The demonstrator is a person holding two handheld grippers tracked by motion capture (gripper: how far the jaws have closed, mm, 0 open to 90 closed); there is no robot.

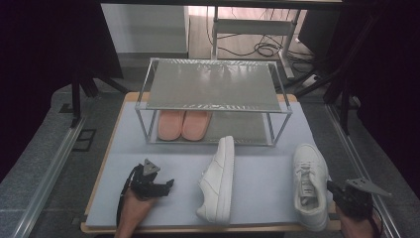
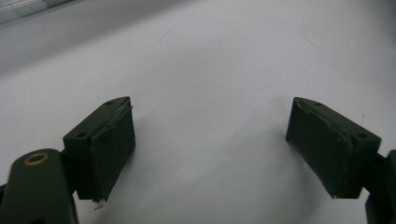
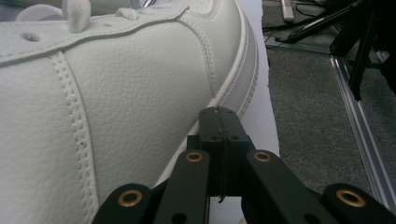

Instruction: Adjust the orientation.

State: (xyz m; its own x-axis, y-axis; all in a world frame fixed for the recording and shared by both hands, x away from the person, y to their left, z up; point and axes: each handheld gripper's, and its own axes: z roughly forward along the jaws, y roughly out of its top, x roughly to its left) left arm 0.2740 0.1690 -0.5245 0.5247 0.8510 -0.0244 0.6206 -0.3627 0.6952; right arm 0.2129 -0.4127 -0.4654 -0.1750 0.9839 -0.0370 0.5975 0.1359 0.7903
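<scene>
Since the pink slippers [image 1: 183,124] already sit on the bottom shelf of the rack [image 1: 213,106], we're guessing the two white sneakers are meant to go on it too. One white sneaker [image 1: 219,181] lies tipped on its side mid-table, toe toward the rack; the other white sneaker [image 1: 309,184] stands upright near the table's right edge, just in front of our right gripper [image 1: 333,190].

Our left gripper [image 1: 167,185] hangs low over bare mat [image 2: 224,60] with its jaws spread wide and nothing between them, and its nose points at the tipped shoe, so probably it's lined up for a grab there. In the right gripper view, that gripper [image 3: 219,114] has its jaws pressed together on nothing, tips right up against the sneaker's side [image 3: 116,93] by the sole. Whether they actually touch, we can't tell. Closed like that, it reads more like a nudge than a grab.
</scene>
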